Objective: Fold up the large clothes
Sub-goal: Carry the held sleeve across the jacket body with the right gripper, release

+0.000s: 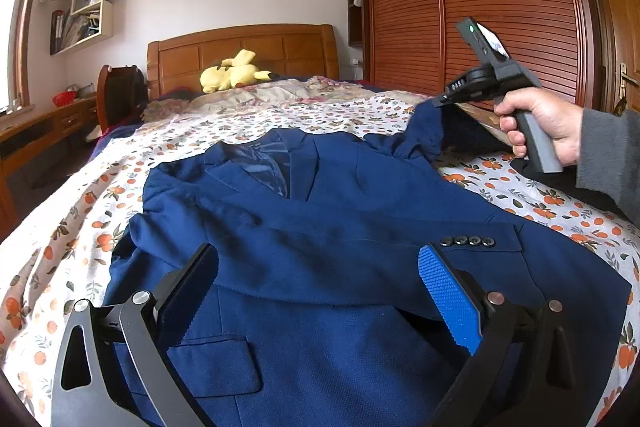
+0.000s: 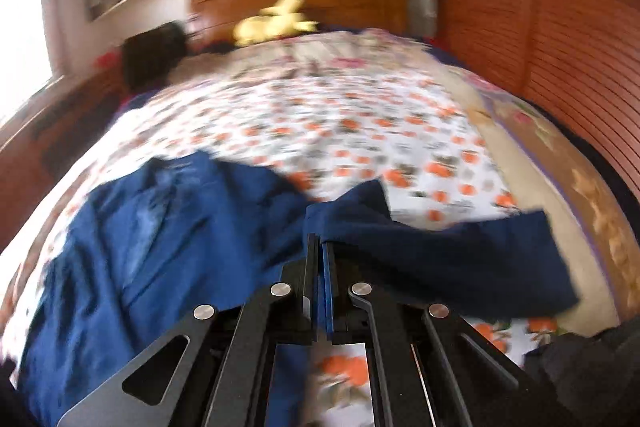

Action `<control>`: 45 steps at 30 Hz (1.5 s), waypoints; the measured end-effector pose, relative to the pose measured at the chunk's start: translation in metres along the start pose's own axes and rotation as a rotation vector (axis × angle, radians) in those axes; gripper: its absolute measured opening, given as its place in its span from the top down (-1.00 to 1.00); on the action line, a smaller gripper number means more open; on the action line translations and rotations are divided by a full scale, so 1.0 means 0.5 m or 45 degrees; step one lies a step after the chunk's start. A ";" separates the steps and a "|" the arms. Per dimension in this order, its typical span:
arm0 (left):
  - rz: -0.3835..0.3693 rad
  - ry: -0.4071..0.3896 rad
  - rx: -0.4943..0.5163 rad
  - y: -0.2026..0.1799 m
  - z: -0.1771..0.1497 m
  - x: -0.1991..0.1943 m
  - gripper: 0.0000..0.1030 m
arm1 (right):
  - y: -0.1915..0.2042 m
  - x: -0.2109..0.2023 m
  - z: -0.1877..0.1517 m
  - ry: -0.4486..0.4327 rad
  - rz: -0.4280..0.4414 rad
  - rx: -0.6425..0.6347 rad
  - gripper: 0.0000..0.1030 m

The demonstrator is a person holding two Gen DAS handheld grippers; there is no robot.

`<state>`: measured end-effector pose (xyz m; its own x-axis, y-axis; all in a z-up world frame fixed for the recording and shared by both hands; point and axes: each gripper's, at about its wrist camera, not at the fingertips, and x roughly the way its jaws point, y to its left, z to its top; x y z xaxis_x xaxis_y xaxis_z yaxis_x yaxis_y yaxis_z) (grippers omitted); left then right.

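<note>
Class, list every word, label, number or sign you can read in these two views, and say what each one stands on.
"OAS" or similar: pale characters on the right claw body, too small to be sure.
Binder spines on the wall shelf: too small to read.
Blue jacket collar: no readable label.
Right wrist view: blurred, nothing legible.

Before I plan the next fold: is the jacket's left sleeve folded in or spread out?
Folded in: the buttoned sleeve lies across the blue jacket front, cuff buttons showing.
</note>
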<state>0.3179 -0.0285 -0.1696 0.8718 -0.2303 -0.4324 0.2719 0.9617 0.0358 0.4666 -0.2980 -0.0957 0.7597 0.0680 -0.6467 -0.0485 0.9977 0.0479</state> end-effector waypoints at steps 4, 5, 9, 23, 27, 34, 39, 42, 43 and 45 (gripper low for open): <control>-0.001 0.003 -0.004 0.001 -0.001 0.000 -0.96 | 0.099 -0.016 -0.025 0.031 0.117 -0.133 0.97; -0.001 0.003 -0.005 0.001 -0.001 0.000 -0.96 | 0.121 -0.018 -0.037 0.052 0.142 -0.159 0.97; -0.001 0.004 -0.005 0.001 -0.001 0.000 -0.96 | 0.165 -0.014 -0.084 0.126 0.120 -0.203 0.95; -0.018 -0.039 -0.019 0.008 0.008 -0.022 -0.96 | 0.118 -0.117 -0.100 0.024 -0.009 -0.188 -0.01; -0.023 -0.073 -0.032 0.014 0.019 -0.048 -0.96 | 0.076 -0.090 -0.097 0.054 -0.099 -0.153 -0.06; -0.025 -0.065 -0.025 0.021 0.026 -0.062 -0.96 | 0.004 0.002 -0.130 0.195 -0.219 -0.095 -0.07; -0.044 -0.033 -0.028 0.028 0.022 -0.059 -0.96 | -0.043 0.028 -0.165 0.274 -0.285 -0.047 -0.14; -0.048 -0.024 -0.021 0.030 0.018 -0.058 -0.96 | -0.069 0.049 -0.176 0.317 -0.329 -0.005 -0.20; -0.048 -0.021 -0.017 0.030 0.017 -0.058 -0.96 | -0.077 0.058 -0.177 0.330 -0.329 0.021 -0.21; -0.048 -0.018 -0.014 0.031 0.016 -0.058 -0.96 | -0.090 0.074 -0.178 0.353 -0.320 0.071 -0.22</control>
<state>0.3001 -0.0083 -0.1495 0.8667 -0.2686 -0.4204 0.3003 0.9538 0.0097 0.4393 -0.3397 -0.1893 0.5387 -0.1728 -0.8246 0.1585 0.9820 -0.1022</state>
